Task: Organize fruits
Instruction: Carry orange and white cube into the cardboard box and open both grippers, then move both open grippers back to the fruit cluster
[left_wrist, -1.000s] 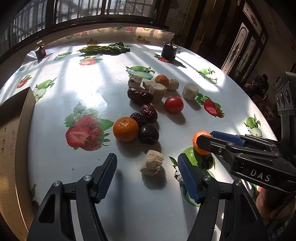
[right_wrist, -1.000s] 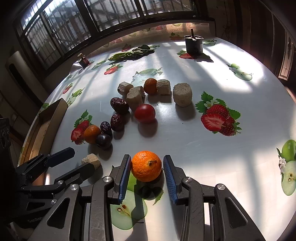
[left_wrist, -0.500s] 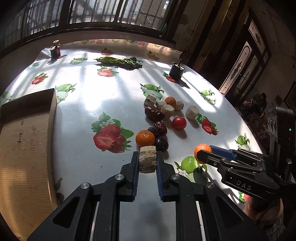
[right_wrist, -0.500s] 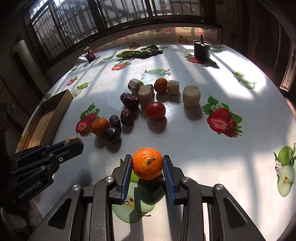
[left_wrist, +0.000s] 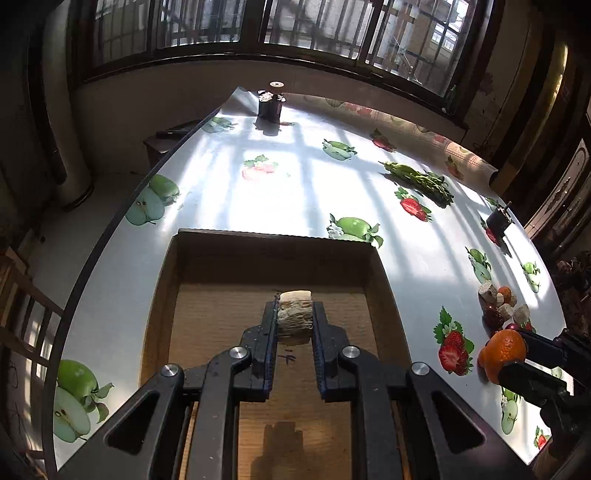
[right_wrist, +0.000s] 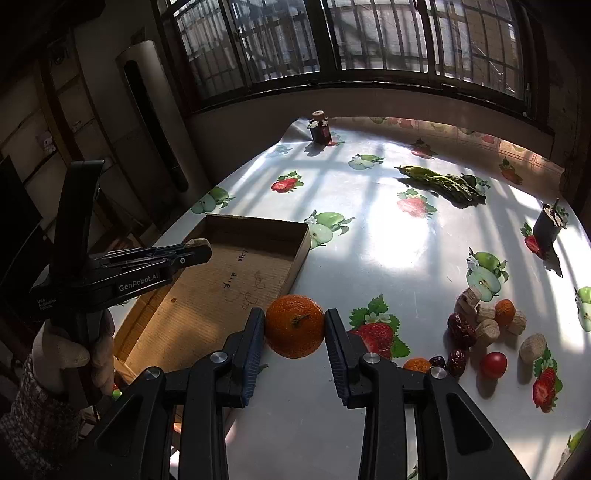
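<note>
Fruits in transit: left tongs (left_wrist: 294, 319) pinch tan chunk (left_wrist: 294, 315) above cardboard tray (left_wrist: 221, 295); right tongs (right_wrist: 294, 328) clamp orange (right_wrist: 294, 325) beside it, ready for sorting.

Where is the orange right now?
In the right wrist view the orange sits clamped between the right gripper fingers, beside the cardboard box corner.

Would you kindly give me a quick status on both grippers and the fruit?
Left gripper shut on beige chunk, over cardboard box. Right gripper shut on orange, beside box, above tablecloth. Box bare, nothing in the way.
</note>
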